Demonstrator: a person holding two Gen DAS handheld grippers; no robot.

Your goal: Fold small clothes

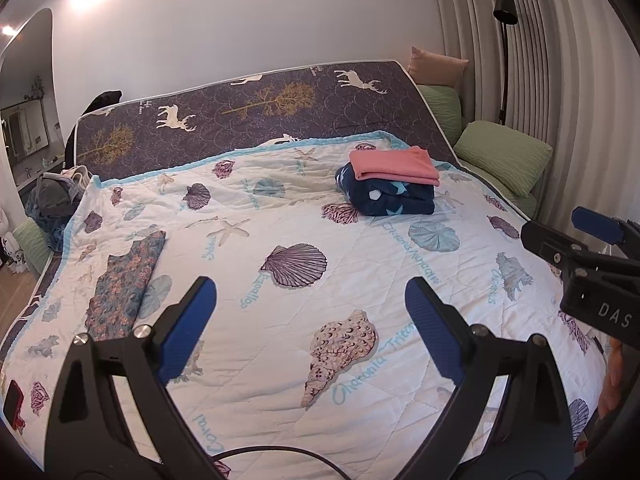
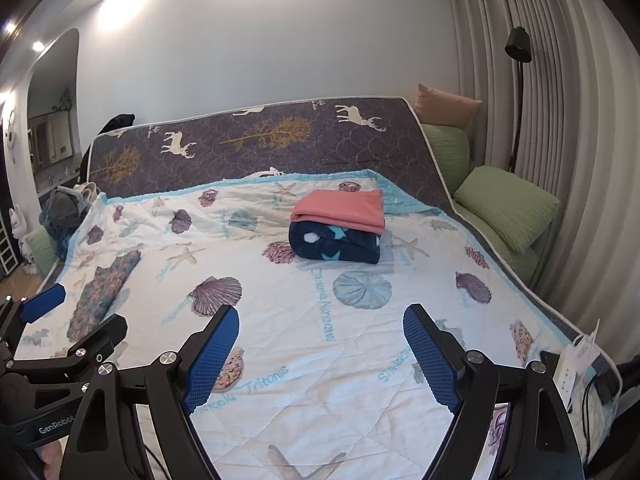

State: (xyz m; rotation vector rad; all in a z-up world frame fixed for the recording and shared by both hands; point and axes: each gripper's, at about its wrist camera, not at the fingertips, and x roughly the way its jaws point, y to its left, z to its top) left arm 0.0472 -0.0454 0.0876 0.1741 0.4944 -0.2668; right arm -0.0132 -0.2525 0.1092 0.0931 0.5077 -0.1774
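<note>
A folded pink garment (image 1: pixel 394 164) (image 2: pixel 340 209) lies on a folded dark blue patterned one (image 1: pixel 386 196) (image 2: pixel 334 244) at the far right of the bed. A folded floral garment (image 1: pixel 126 280) (image 2: pixel 104 294) lies flat at the left. My left gripper (image 1: pixel 310 328) is open and empty, above the shell-print quilt (image 1: pixel 280 360) near the front. My right gripper (image 2: pixel 320 356) is open and empty too, just right of the left one. It shows at the right edge of the left wrist view (image 1: pixel 560 236); the left gripper shows at the left edge of the right wrist view (image 2: pixel 76 316).
A pile of unfolded clothes (image 1: pixel 56 200) (image 2: pixel 66 210) sits off the bed's far left corner. Green pillows (image 1: pixel 504 160) (image 2: pixel 508 204) lie along the right side by the curtain and floor lamp (image 1: pixel 505 60). A power strip and bag (image 2: pixel 580 368) sit at the bed's right front edge.
</note>
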